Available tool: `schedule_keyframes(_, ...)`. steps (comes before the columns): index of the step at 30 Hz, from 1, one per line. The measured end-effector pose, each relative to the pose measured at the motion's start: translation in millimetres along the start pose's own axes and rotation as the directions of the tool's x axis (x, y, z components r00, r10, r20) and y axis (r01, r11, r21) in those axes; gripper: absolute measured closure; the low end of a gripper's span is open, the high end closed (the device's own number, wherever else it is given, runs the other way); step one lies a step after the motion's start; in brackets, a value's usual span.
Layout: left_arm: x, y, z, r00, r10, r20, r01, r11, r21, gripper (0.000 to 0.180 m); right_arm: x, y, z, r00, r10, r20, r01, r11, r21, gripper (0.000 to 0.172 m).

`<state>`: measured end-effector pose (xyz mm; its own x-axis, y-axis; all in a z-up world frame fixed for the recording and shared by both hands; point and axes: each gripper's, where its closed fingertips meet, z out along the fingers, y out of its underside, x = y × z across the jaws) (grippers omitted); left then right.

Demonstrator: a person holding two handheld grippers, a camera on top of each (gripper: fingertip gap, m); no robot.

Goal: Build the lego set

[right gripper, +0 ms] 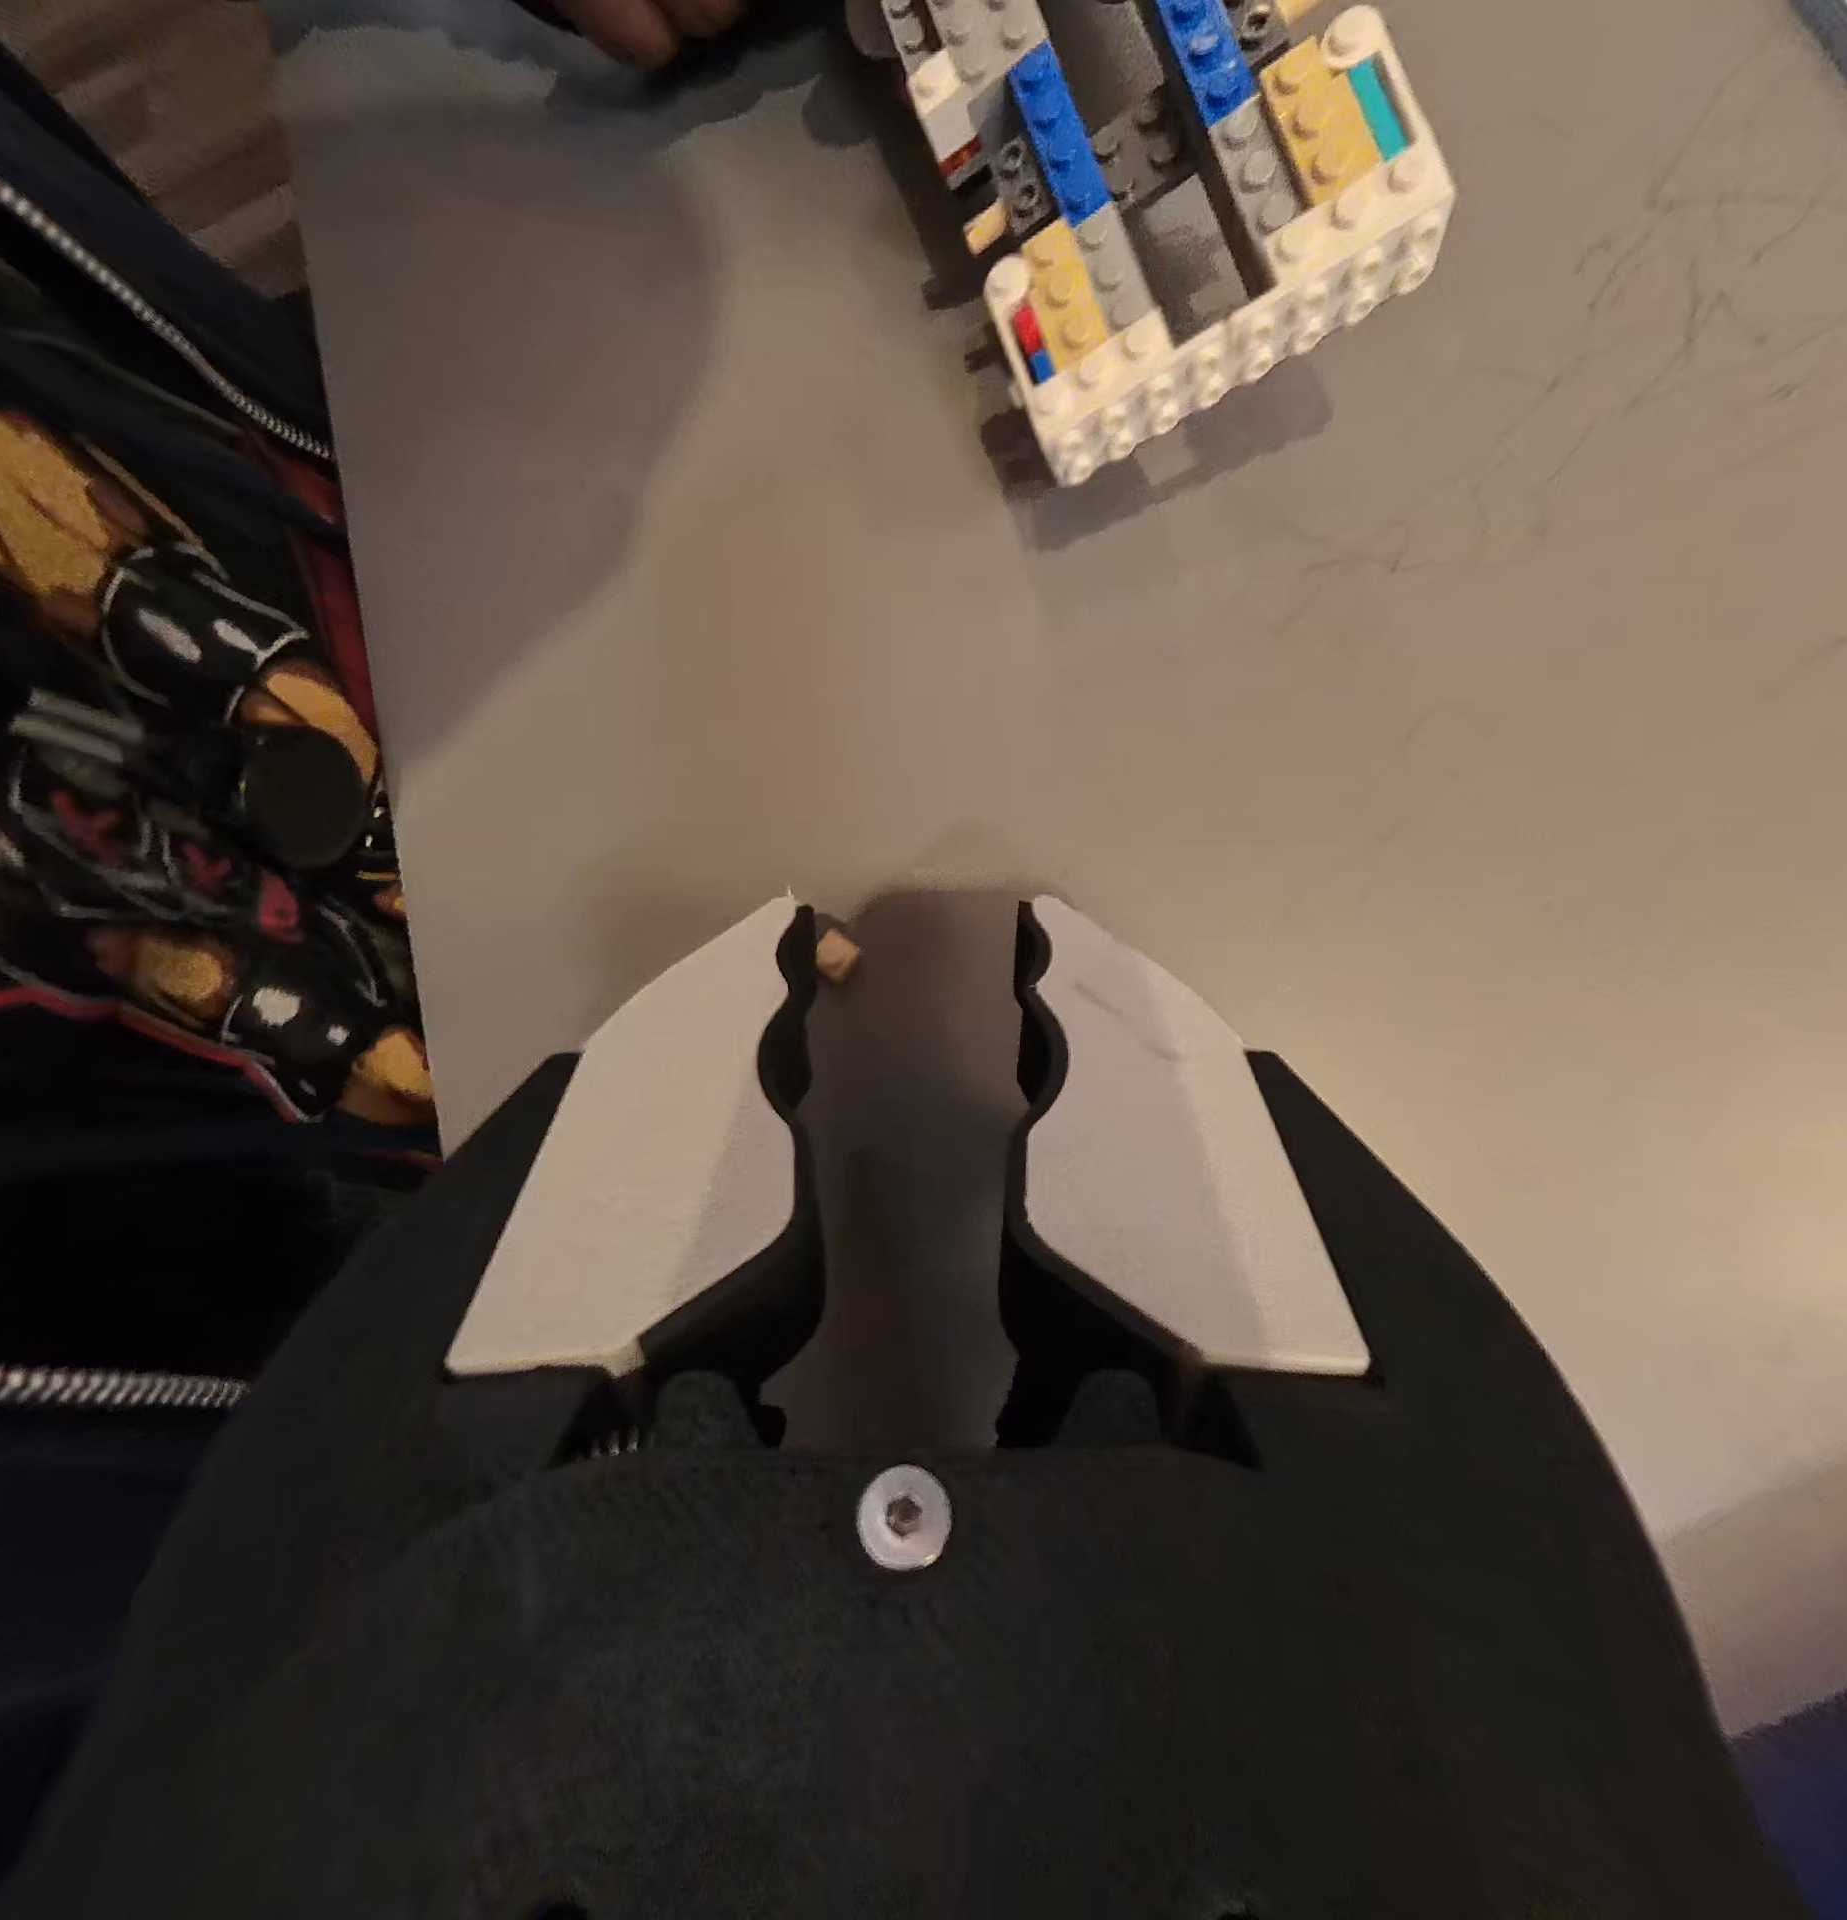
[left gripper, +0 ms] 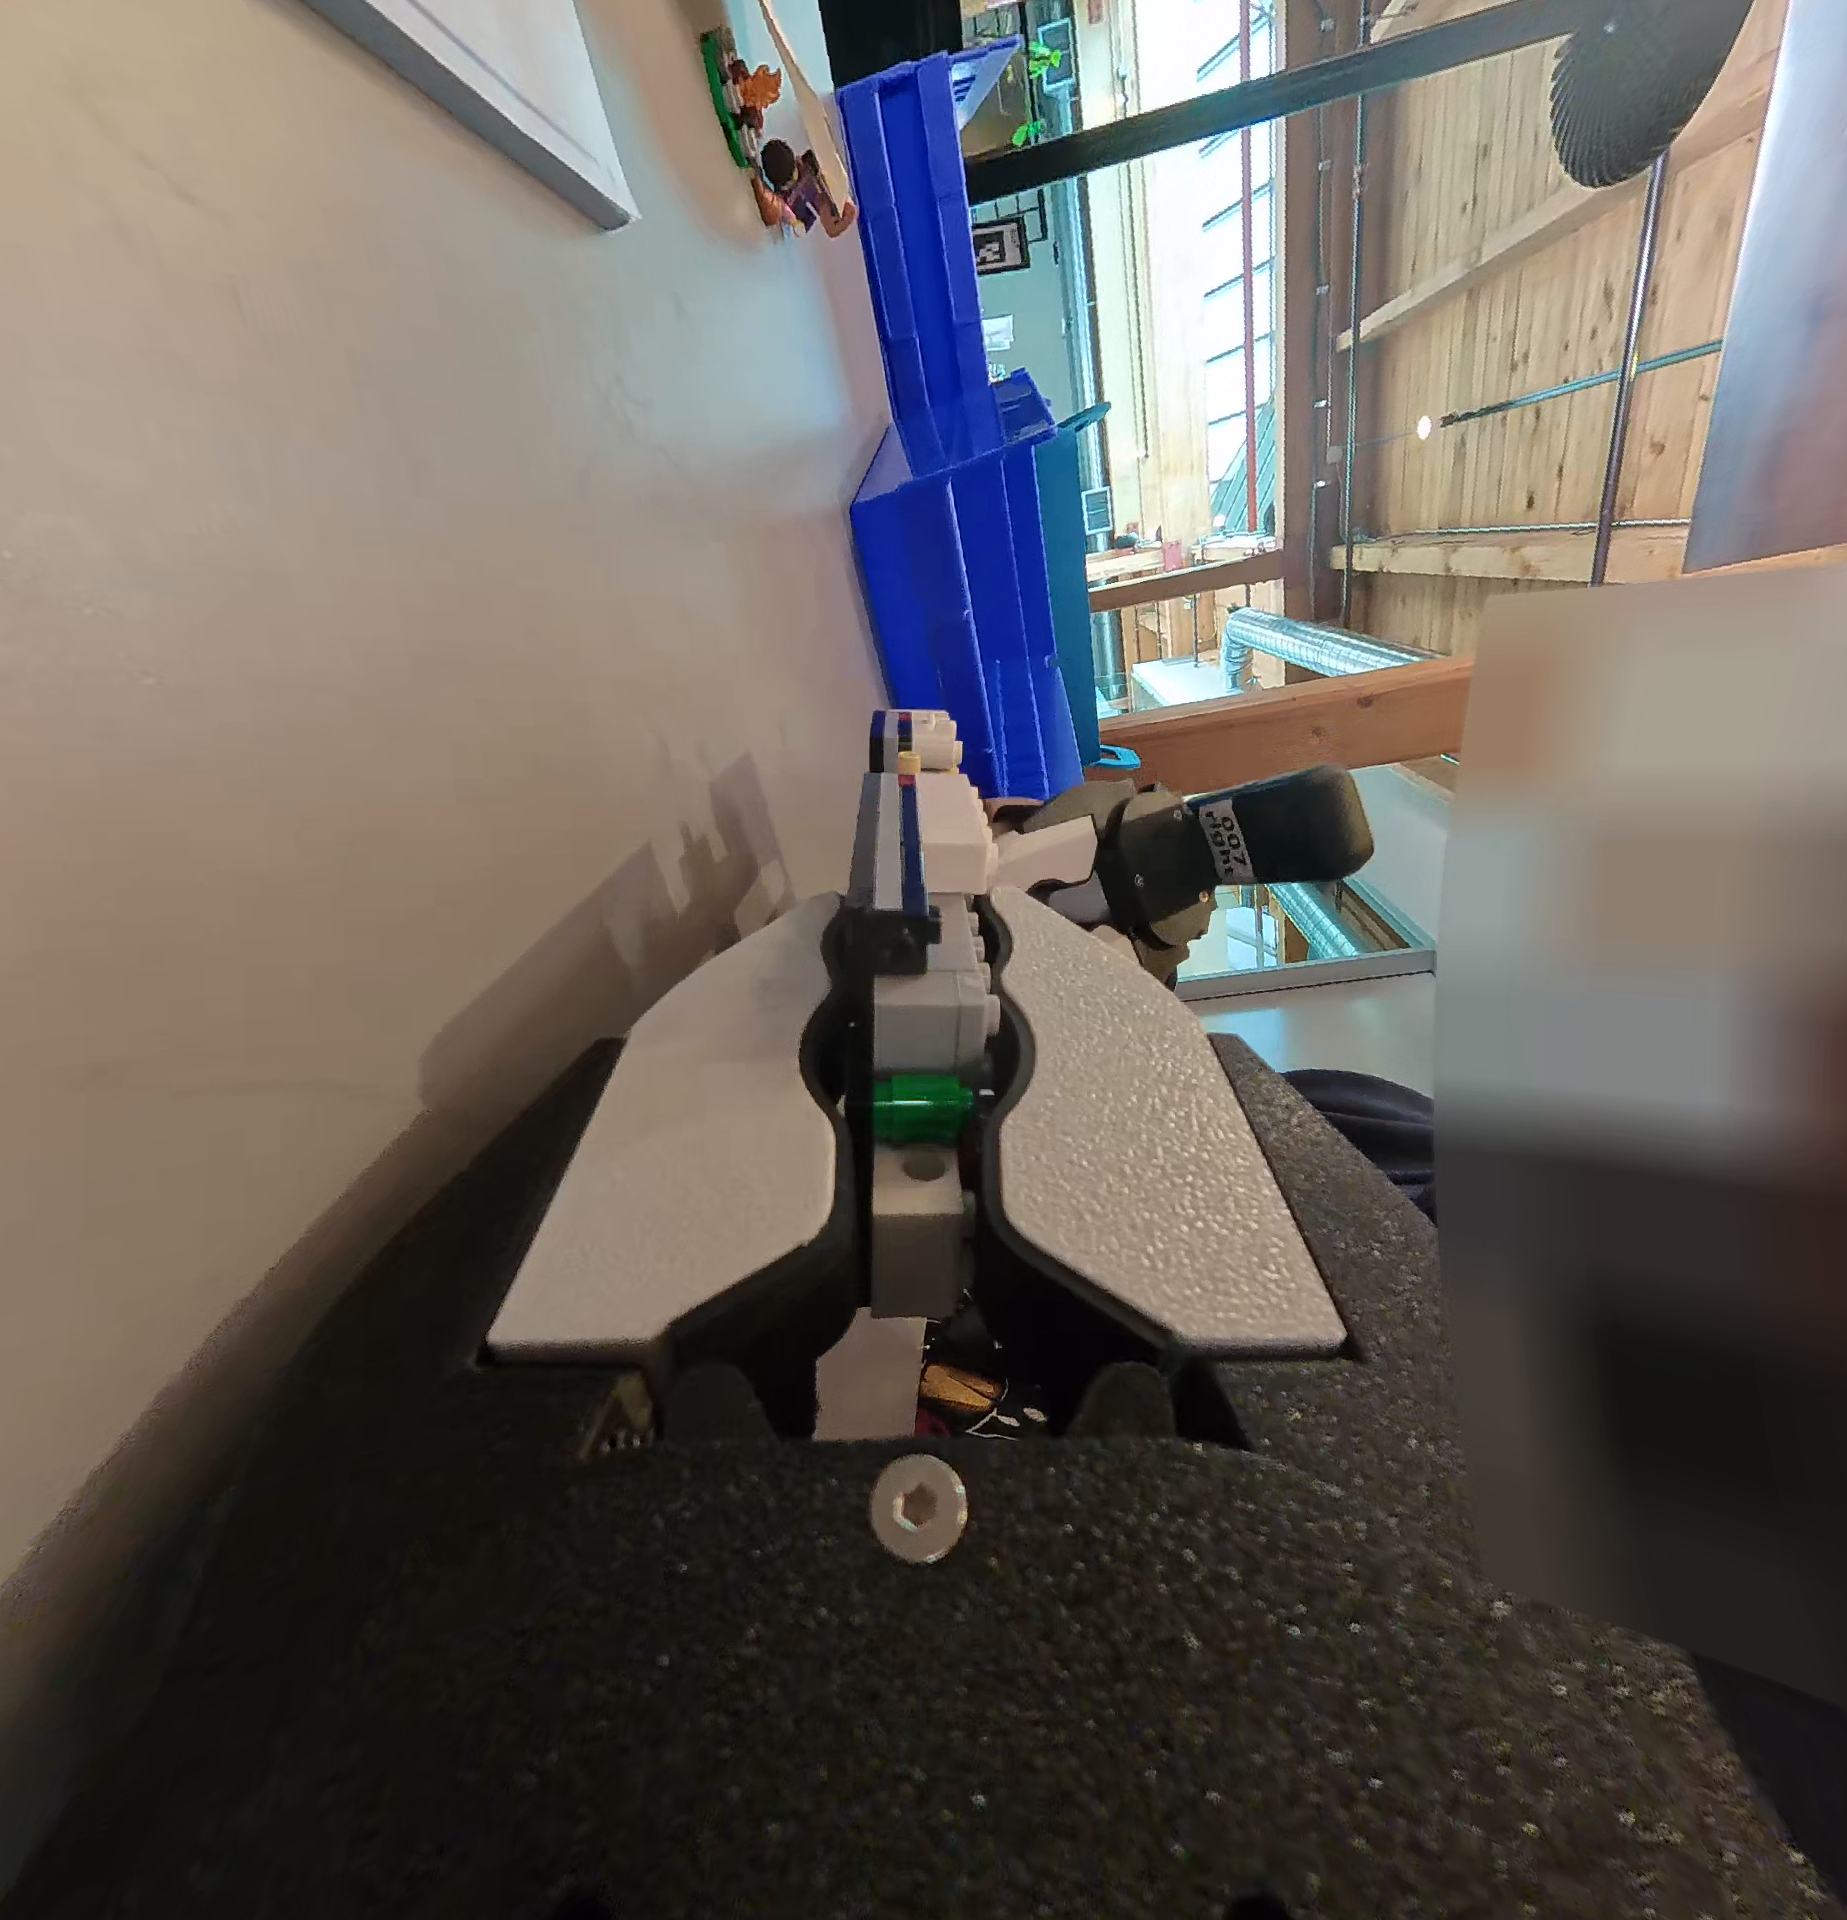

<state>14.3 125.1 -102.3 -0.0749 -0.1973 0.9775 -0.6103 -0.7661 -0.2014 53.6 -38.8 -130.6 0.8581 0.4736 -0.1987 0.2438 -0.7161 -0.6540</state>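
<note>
Clamping a long brick model (left gripper: 914, 997) between its two white fingers (left gripper: 690, 1122), the left gripper (left gripper: 908, 935) sits at the centre of the left wrist view with its jaws pressed on the model's grey and white bricks. The model's long axis runs straight ahead along the fingers, toward the upper middle of the frame, and it ends near a stack of blue bins (left gripper: 950, 436). A green piece (left gripper: 914, 1110) shows low in the gap between the fingers. The pale tabletop (left gripper: 327, 623) fills the left side of this tilted view.

In the right wrist view the right gripper (right gripper: 914, 935) hangs over the same tabletop (right gripper: 1418, 831) with its jaws apart and nothing pressed between them. A small tan piece (right gripper: 838, 951) lies at the inner edge of the left fingertip (right gripper: 690, 1091), just beside its black pad; whether it touches the pad cannot be told, and the other finger stands well clear of it. So the piece sits to the left of the gap's middle line, not centred in it.

Toward the upper right of that frame the brick model (right gripper: 1199, 229) shows from above, with white, blue, grey and tan bricks, well apart from the right gripper. At the left edge is a person's dark zipped jacket (right gripper: 150, 727).

The right gripper (left gripper: 1189, 862) also appears in the left wrist view, right of centre, close beside the far half of the model.
</note>
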Motion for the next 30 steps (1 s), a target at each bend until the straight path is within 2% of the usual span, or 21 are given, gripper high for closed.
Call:
schedule_keyframes(4,2,-3,-1,1.0,-0.011,-0.027,0.011,1.0,0.015,0.16,-15,7,-4,0.996,-0.087,-0.018,0.088,0.996,0.025,0.136)
schedule_keyframes(8,1,0,6,1.0,-0.01,-0.012,0.009,1.0,-0.016,0.16,-15,20,7,0.986,-0.162,-0.044,0.159,0.984,-0.078,0.139)
schedule_keyframes(10,-1,3,10,1.0,-0.01,0.004,0.01,1.0,-0.028,0.16,-14,23,12,0.986,-0.164,-0.043,0.159,0.981,-0.111,0.14)
schedule_keyframes(13,2,5,14,0.999,-0.038,-0.02,0.038,0.999,-0.017,0.16,-17,20,17,0.989,-0.145,-0.026,0.142,0.986,-0.089,0.144)
schedule_keyframes(18,2,1,14,0.999,-0.047,-0.026,0.047,0.999,0.011,0.16,-15,15,21,0.993,-0.118,-0.03,0.116,0.99,-0.076,0.163)
schedule_keyframes(25,3,-3,13,0.998,-0.056,-0.042,0.057,0.998,0.029,0.16,-3,4,28,0.995,-0.089,-0.049,0.086,0.995,-0.05,0.166)
schedule_keyframes(30,8,-8,27,0.997,-0.042,-0.066,0.042,0.999,-0.006,0.161,7,-7,35,0.993,-0.091,-0.075,0.089,0.996,-0.026,0.167)
